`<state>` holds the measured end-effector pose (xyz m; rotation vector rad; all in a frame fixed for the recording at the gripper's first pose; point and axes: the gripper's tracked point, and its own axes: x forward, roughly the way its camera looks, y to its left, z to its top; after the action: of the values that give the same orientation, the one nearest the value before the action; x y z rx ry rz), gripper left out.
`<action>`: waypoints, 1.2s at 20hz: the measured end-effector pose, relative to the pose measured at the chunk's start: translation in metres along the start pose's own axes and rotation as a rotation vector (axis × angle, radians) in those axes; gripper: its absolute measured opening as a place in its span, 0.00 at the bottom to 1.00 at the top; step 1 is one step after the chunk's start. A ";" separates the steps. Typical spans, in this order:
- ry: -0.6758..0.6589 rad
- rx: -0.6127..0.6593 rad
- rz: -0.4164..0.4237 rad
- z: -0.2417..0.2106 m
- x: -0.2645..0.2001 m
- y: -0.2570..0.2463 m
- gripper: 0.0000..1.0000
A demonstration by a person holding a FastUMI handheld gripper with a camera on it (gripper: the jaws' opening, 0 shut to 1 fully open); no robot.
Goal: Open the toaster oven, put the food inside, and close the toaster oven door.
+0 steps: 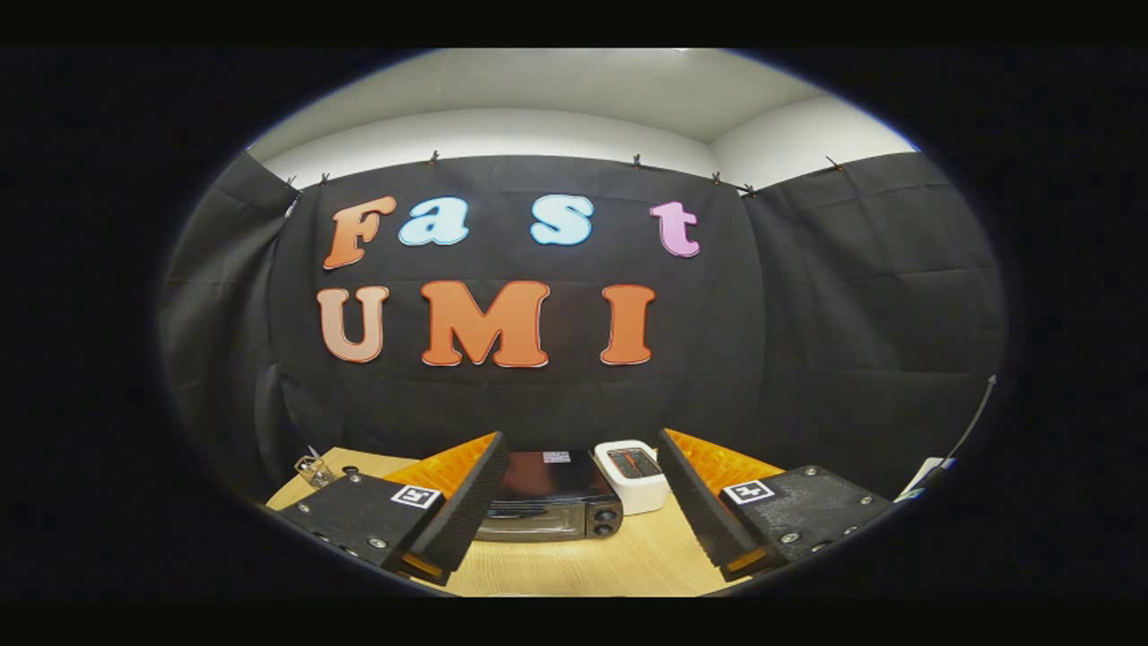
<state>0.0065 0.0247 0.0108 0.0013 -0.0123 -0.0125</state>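
Gripper view: the gripper [574, 502] is held above the wooden table [583, 561], fingers spread wide apart and grasping nothing; the left finger [471, 502] and the right finger [695, 502] each carry a square marker tag on the housing behind them.

The toaster oven [549, 502] serves as the landmark; it stands on the table beyond the fingertips, seen in the gap between the two fingers, its left portion hidden behind the left finger; its door is closed, facing the gripper; two round knobs [607, 522] sit one above the other at the right end of its front; a small pale label lies on its dark top.

A white toaster [632, 475] stands just beside the toaster oven on its right, touching or nearly touching it, exact contact not discernible; its top shows a slot area with something reddish in it, too small to identify.

Well to the left of the toaster oven, past the left finger, a small clear object [313, 468] rests near the table's far left corner; its nature cannot be determined.

Behind the toaster oven hangs the booth's black cloth wall [807, 314]; above that, a pale room wall and ceiling.
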 end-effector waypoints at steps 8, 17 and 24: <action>0.013 0.000 0.036 -0.002 0.015 0.028 0.98; 0.061 -0.021 0.101 -0.049 0.038 0.070 0.99; 0.126 -0.007 0.154 -0.114 0.065 0.099 0.99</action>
<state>0.0742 0.1230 -0.1023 -0.0060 0.1138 0.1420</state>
